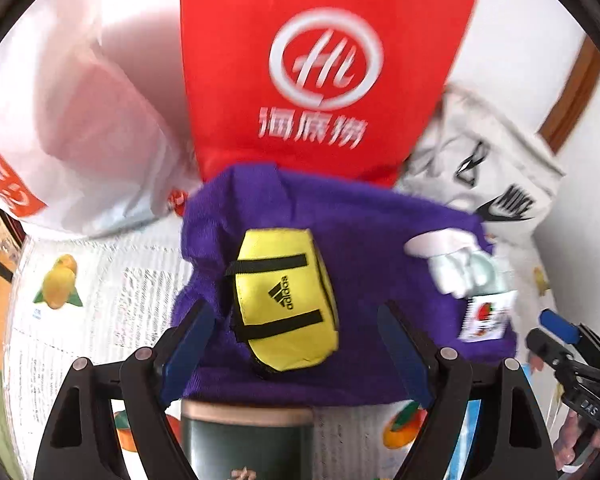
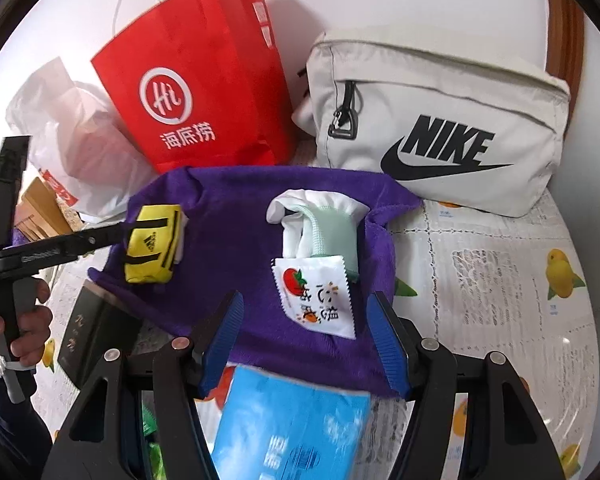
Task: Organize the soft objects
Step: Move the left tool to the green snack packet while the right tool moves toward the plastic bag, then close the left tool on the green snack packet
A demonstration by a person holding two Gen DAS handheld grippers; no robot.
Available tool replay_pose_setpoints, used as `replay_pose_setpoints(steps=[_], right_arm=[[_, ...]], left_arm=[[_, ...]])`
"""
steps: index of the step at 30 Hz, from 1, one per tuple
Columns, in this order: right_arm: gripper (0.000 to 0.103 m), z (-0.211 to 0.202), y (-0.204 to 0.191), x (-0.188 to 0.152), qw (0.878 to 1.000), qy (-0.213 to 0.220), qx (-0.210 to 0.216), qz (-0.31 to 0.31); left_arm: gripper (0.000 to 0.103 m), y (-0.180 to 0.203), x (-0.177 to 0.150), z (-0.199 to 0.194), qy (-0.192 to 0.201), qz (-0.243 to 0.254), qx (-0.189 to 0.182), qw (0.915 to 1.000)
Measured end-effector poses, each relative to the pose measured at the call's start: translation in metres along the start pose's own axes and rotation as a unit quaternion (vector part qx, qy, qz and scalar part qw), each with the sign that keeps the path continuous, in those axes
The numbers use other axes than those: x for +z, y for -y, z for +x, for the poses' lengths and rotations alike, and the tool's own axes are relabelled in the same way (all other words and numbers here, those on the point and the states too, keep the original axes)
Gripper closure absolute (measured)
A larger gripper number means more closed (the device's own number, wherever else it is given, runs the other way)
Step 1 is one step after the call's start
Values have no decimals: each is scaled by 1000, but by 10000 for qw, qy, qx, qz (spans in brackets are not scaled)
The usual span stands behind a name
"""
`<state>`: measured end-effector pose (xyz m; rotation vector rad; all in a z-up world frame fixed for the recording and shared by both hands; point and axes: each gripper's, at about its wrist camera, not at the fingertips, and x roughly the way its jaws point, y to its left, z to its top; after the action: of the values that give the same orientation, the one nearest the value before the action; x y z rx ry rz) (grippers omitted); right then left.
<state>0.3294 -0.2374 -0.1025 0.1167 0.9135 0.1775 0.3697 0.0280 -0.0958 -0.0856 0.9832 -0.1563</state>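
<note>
Fruit-print tablecloth (image 2: 500,280) carries a purple cloth (image 2: 228,240), backed by a red paper bag (image 2: 188,92) and a pale Nike bag (image 2: 440,128). On the cloth lie a yellow pouch (image 1: 286,300), rolled white socks (image 2: 320,228) and a sachet (image 2: 316,296). Both the left gripper (image 1: 300,340) and right gripper (image 2: 308,340) stand wide open, empty. Sorting appears under way; next, the left fingers likely need to close squarely round the pouch.

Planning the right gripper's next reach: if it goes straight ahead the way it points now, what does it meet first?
Most likely the white snack packet lying on the purple cloth, between the right gripper and the rolled white socks. Depth is uncertain.
</note>
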Motion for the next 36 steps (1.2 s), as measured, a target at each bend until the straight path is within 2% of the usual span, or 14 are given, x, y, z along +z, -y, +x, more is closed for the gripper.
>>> replay_pose_setpoints(steps=[3,8,18,26,31,36], right_arm=[[39,-15,-5,-8,10000,73,36,-12],[39,-39,-14,-24,9998,158,101,-24],[39,-80,-30,-68,9996,200,207,-30],[39,-98,-36,-100,9996,160,231,-16],[39,-104,-31,-121,9999,79,137,34],[39,-103,-23,-136,9999,-35,3,103]], left_arm=[[20,8,-10,-26,199,229,184,9994],[20,10,-25,-47,52,376,249,9990],[20,8,-91,-85,-47,403,39,9992],[20,24,-138,-84,-241,717,-84,9971],[20,39,-163,-72,-246,1163,74,9929],[20,41,-175,-52,-376,1306,95,9907]])
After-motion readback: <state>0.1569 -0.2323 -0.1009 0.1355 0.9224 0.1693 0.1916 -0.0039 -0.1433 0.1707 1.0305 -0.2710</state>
